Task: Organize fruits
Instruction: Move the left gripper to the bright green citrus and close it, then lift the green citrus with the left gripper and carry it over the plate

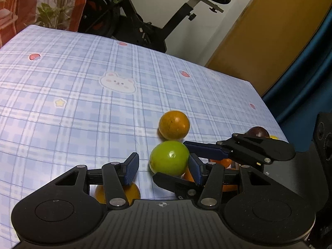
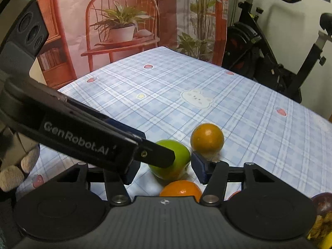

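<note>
Checked tablecloth point(image 1: 83, 87) bare beyond fruit cluster; green fruit point(image 1: 169, 158) just ahead between right gripper point(image 2: 165, 170) half-open blue pads, not visibly pressed; left gripper point(image 1: 164, 167) half-open, empty, fruit near its right pad.

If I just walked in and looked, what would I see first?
Probably the bright green fruit in the middle of the blue checked tablecloth, with both grippers crowding around it. An orange fruit sits right behind it, touching or nearly so. Farther back, a cartoon bunny is printed on the cloth, and an exercise bike stands beyond the table.
</note>
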The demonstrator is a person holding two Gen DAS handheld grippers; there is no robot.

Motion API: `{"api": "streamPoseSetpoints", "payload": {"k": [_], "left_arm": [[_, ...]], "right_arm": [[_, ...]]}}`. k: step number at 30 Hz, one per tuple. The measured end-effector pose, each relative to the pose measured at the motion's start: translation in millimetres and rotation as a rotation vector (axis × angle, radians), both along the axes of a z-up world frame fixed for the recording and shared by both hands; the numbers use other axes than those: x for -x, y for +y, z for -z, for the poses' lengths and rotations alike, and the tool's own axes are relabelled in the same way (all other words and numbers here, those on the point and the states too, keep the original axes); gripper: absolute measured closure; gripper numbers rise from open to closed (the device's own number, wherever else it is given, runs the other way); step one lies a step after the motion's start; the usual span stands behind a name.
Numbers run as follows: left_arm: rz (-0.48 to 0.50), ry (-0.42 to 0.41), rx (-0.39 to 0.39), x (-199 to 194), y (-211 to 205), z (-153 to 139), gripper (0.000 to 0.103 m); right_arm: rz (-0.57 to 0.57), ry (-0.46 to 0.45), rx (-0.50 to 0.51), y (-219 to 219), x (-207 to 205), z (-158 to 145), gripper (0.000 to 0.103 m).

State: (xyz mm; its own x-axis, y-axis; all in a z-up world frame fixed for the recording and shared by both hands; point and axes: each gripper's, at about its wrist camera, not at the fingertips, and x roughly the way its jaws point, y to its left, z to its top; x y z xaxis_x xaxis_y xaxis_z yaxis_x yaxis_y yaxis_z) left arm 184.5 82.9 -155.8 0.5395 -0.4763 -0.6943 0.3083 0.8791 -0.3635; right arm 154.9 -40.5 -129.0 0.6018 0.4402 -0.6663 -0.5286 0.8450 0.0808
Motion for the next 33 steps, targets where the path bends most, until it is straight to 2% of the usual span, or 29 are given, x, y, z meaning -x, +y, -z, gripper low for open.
{"api": "streamPoseSetpoints", "payload": {"k": [7, 9, 13, 23, 33], "left_arm": [[0.011, -0.012, 0.003, -2, -3, 2, 0.050], [0.024, -0.010, 0.012, -2, -3, 2, 0.055], [0.027, -0.013, 0.016, 0, -5, -1, 0.055], [0.030, -0.058, 0.015, 10, -14, -22, 0.055], [0.072, -0.098, -0.017, 19, -45, -41, 0.055]], "right_arm": [[0.018, 0.031, -0.019, -2, -4, 6, 0.051], [0.017, 0.030, -0.017, -2, -3, 5, 0.051], [0.020, 0.031, -0.027, -4, -1, 4, 0.051], [0.034, -0.015, -0.054, -12, 12, -12, 0.051], [0.078, -0.055, -0.101, -41, 29, -30, 0.051]]}}
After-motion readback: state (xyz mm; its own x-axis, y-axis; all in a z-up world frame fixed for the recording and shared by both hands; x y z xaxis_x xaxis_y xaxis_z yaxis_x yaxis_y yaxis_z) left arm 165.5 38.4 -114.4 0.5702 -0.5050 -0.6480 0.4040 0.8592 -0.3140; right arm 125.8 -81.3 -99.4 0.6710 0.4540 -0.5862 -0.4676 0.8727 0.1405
